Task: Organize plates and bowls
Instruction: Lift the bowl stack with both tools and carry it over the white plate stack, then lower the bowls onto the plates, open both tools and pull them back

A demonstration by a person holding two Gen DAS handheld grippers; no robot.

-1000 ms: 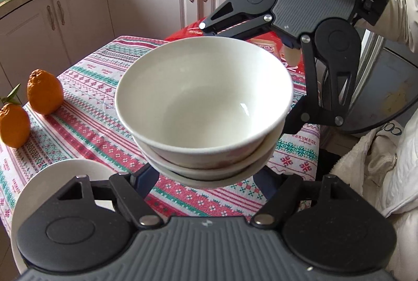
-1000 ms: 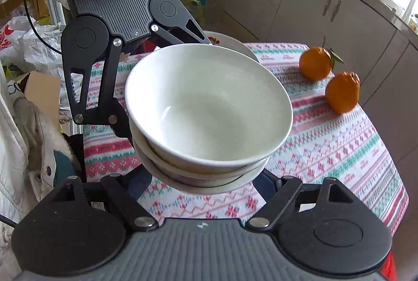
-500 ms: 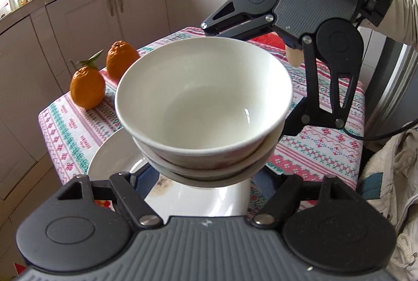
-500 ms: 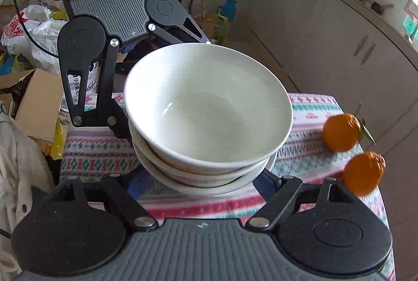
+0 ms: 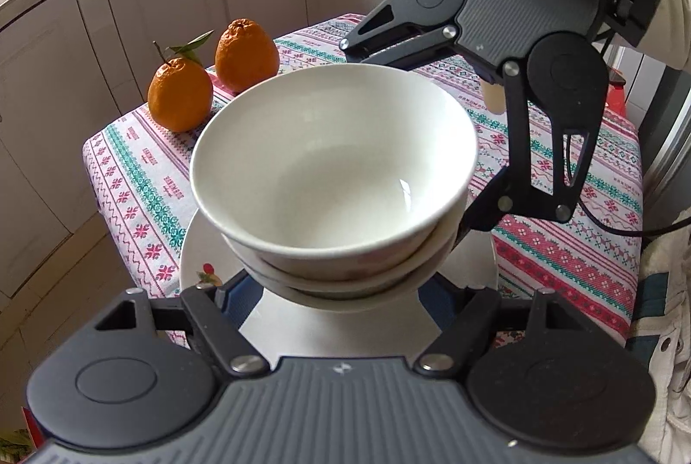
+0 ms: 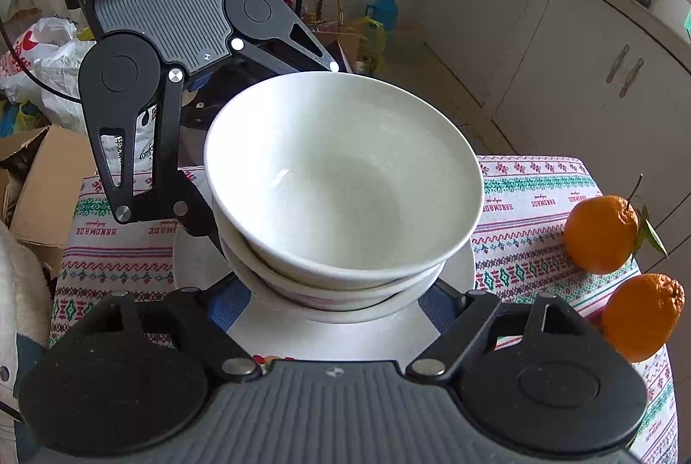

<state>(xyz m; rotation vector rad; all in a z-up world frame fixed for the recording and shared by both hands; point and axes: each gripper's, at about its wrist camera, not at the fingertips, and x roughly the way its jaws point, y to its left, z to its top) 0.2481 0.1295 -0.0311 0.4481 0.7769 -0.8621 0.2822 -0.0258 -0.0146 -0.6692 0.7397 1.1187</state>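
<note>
Stack of nested white ceramic bowls (image 5: 332,179) clamped between left gripper (image 5: 341,291) and right gripper (image 6: 341,291), above flat white plate (image 6: 458,261); set-down left; oranges (image 5: 207,88) at 10 o'clock.

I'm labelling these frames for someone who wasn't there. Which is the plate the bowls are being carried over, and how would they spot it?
Find the table with the red and green patterned cloth. The plate lies flat on it, beneath the stack of bowls and not far from the two oranges. It is the only wide, flat white dish, with a small red and green print at its rim.
</note>
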